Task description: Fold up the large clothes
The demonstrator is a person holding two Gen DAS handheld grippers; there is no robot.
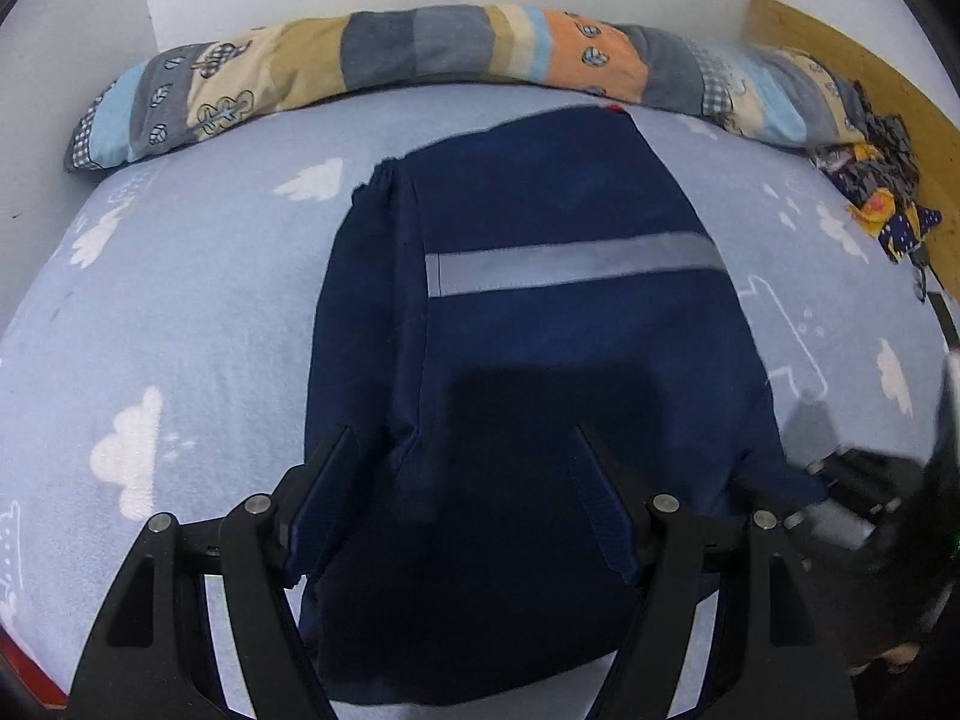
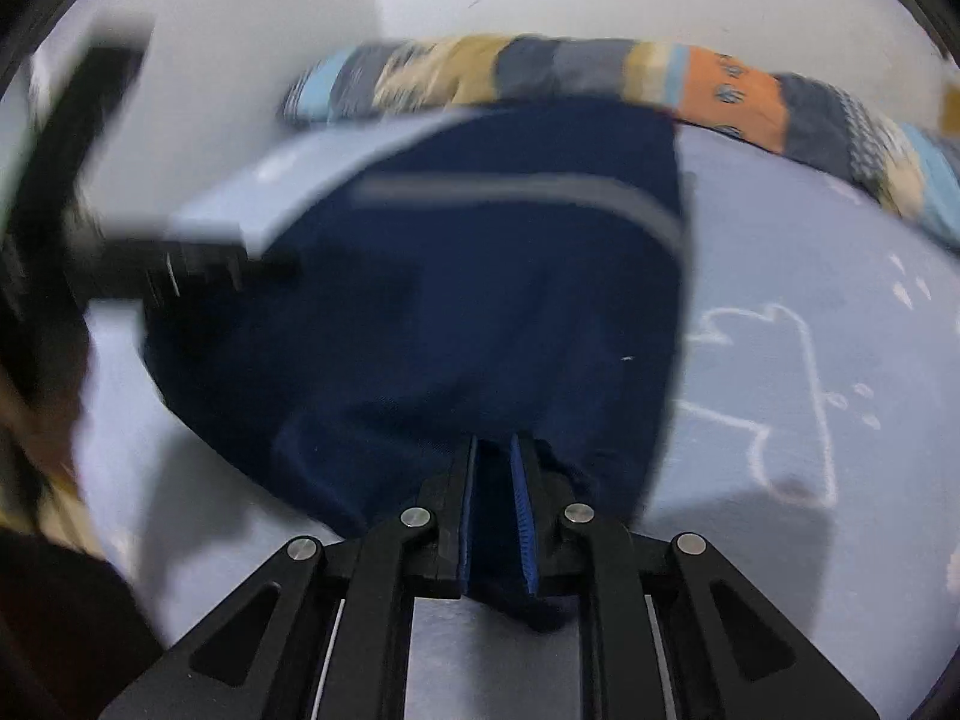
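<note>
**Navy work garment half-folded on the bed, one corner pinched**

White walls close in a bed covered by a pale blue cotton sheet printed with white clouds (image 1: 180, 312), and that soft surface is where everything sits.

Starting at the right gripper (image 2: 497, 450): its black jaws are pressed nearly together, pinching a bunched edge of the dark navy woven garment with a grey reflective stripe (image 2: 480, 312). Cloth fills the narrow gap between the blue pads, so the hold looks real rather than a near miss. The left gripper (image 1: 462, 444) is spread wide, its fingers straddling the near edge of the same garment (image 1: 540, 330); from what I can see they rest over the fabric without squeezing it.

Moving outward, the garment lies flat in the middle of the bed, already narrowed into a long panel, its stripe running across the upper part. Beyond it a long patchwork bolster in blue, tan, grey and orange (image 1: 420, 54) lies against the wall, well apart from the near edge, and a small crumpled heap of patterned fabric (image 1: 876, 180) sits at the far right corner.

As for handling, I would judge this cloth limp but fairly heavy for fabric, a thick work weave that holds a crease and drags rather than floats. It should not be slippery. Best holds look like the two near corners, taken through every layer, so the panel lifts evenly and does not sag open in the middle.
</note>
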